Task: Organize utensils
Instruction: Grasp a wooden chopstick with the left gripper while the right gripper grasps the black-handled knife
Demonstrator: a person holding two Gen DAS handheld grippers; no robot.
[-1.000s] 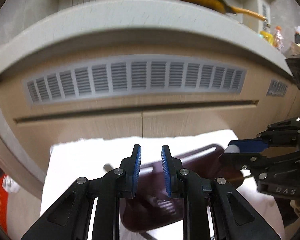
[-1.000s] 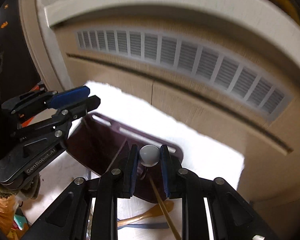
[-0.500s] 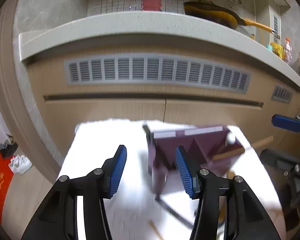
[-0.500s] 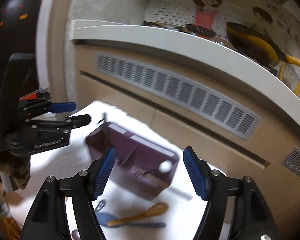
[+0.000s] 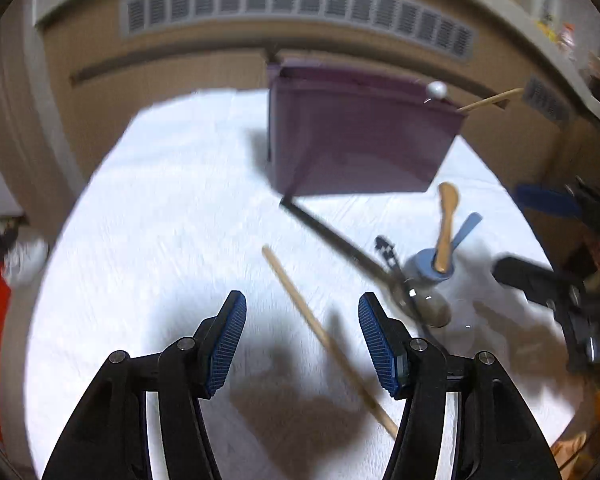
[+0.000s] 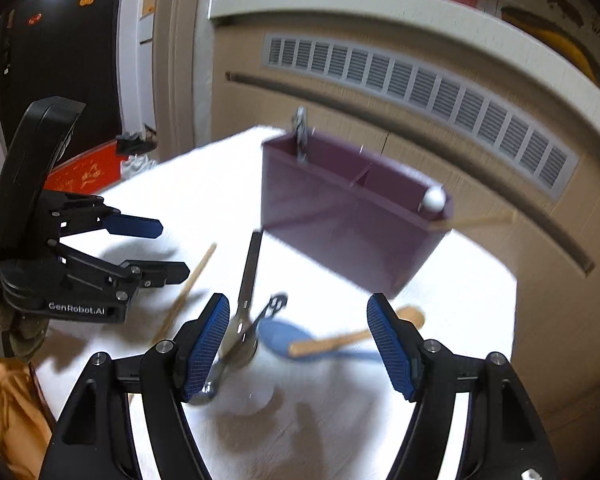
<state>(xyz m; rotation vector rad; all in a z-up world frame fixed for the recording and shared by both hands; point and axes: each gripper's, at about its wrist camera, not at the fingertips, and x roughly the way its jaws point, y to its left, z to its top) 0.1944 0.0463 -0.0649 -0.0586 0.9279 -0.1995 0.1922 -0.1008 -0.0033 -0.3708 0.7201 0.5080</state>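
Wooden chopstick [image 5: 324, 340] between left fingers [image 5: 224, 344].

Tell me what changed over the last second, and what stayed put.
The right tool let go of the white-knobbed stick, now standing in the purple holder, then opened and backed away. The left tool opened too and drew back from the holder. The wooden spoon and blue spoon still lie crossed on the white cloth.
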